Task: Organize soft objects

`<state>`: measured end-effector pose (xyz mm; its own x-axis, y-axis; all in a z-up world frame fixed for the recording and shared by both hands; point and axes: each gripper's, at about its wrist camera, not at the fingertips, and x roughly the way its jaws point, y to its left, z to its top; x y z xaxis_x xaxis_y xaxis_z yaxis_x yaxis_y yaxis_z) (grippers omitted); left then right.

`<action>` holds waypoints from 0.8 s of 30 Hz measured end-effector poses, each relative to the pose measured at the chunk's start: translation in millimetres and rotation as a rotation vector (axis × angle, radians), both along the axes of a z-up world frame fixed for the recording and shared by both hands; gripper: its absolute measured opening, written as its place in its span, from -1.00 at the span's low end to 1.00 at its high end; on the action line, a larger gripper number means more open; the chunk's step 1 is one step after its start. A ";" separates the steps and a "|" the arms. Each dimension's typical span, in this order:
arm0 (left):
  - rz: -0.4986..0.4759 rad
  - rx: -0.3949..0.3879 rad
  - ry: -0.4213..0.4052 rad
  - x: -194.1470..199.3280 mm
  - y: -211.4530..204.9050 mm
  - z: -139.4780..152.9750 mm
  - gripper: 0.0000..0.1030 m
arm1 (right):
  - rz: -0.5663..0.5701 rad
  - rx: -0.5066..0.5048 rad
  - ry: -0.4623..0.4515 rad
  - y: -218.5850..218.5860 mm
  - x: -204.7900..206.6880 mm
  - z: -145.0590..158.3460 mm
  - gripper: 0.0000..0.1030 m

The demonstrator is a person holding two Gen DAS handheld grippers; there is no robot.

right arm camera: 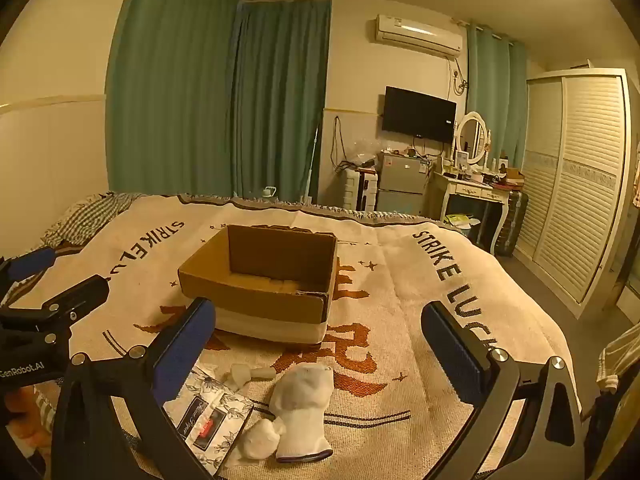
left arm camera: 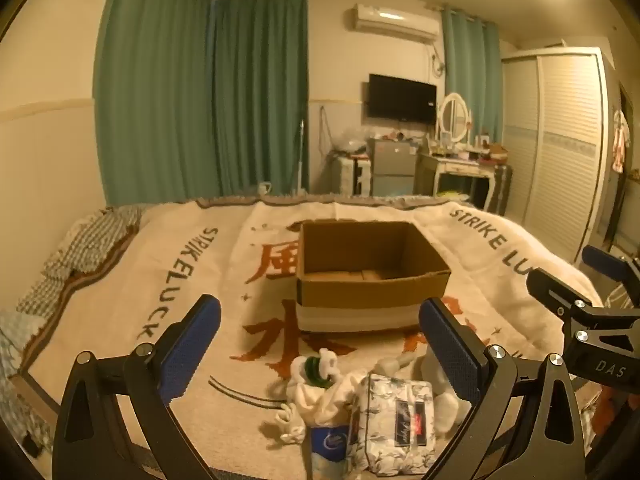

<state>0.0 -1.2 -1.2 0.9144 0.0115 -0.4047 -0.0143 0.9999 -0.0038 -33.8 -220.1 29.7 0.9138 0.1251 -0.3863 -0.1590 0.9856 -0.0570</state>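
Cardboard is where your soft things belong, and the box (left arm camera: pixel 370 264) sits empty on the bed, its bare brown floor showing in both views. So you have barely begun: nothing is packed yet, as far as these pictures tell.

Everything to be sorted lies in a loose pile on the near side of the box. In the right wrist view you have a white glove (right arm camera: pixel 304 412) lying flat, a small white rolled bundle (right arm camera: pixel 258 442) touching its near left edge, and a floral tissue pack (right arm camera: pixel 210 420) just to the left. The left wrist view adds a white and green plush piece (left arm camera: pixel 316 370), crumpled white cloth (left arm camera: pixel 320 400) and a blue-labelled roll (left arm camera: pixel 330 446) against the pack's left side.

Your left gripper (left arm camera: pixel 320 340) hovers above the pile with its fingers spread wide and nothing between them. Your right gripper (right arm camera: pixel 318 338) is likewise released and empty, aimed over the glove toward the box.

All of it rests on the printed blanket (right arm camera: pixel 400 280) covering the bed. Every item has yet to go in, so I'd judge the whole job is left.
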 end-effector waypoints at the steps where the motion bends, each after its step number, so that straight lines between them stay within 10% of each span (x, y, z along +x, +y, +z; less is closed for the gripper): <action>1: 0.002 0.000 0.000 -0.5 -0.6 0.0 0.97 | -0.002 0.001 0.004 -0.1 0.2 0.0 1.00; 24: -0.006 -0.006 0.000 1.6 -0.2 0.5 0.97 | 0.001 -0.002 0.005 -0.3 -3.1 -0.2 1.00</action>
